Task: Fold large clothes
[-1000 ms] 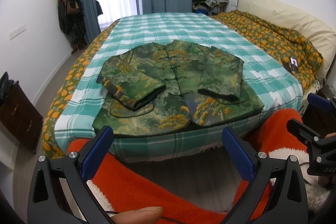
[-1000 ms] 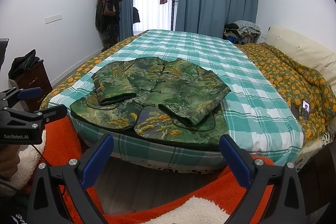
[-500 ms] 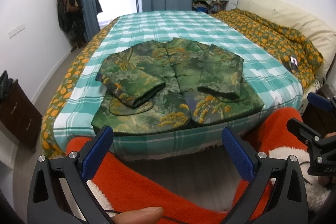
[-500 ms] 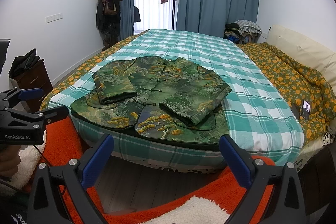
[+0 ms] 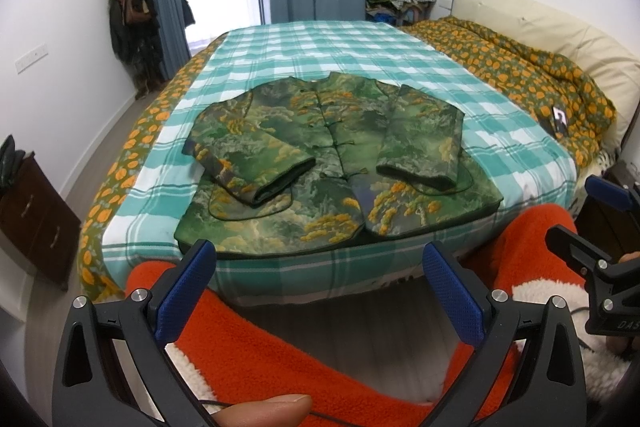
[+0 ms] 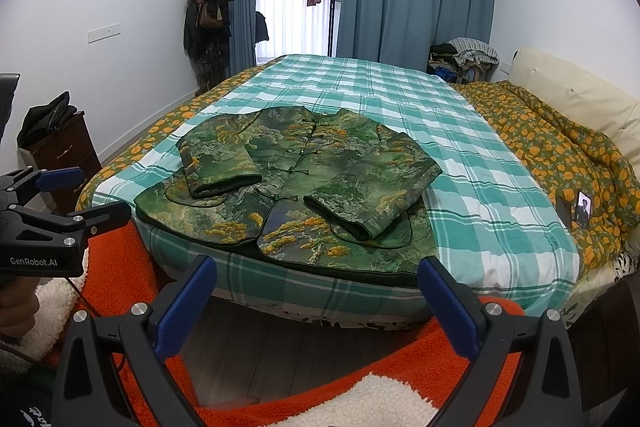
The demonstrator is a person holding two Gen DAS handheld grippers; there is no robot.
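Observation:
A green jacket [image 5: 332, 155] with yellow tree print lies flat, front up, near the foot edge of the bed [image 5: 304, 51]; it also shows in the right wrist view [image 6: 304, 187]. Both sleeves are folded in over its front. My left gripper [image 5: 320, 291] is open and empty, held back from the bed edge above the floor. My right gripper [image 6: 318, 299] is open and empty too, also short of the bed edge. Each gripper shows at the side of the other's view, the right one [image 5: 600, 235] and the left one [image 6: 60, 211].
The bed carries a teal checked sheet [image 6: 400, 99] and an orange-flowered quilt [image 6: 560, 155] bunched on the right, with a phone [image 6: 583, 211] on it. A dark wooden cabinet [image 6: 64, 155] stands on the left. Orange fleece [image 5: 280, 347] lies under both grippers.
Both grippers have risen and edged slightly closer to the bed. The jacket has not moved. Both grippers stayed open.

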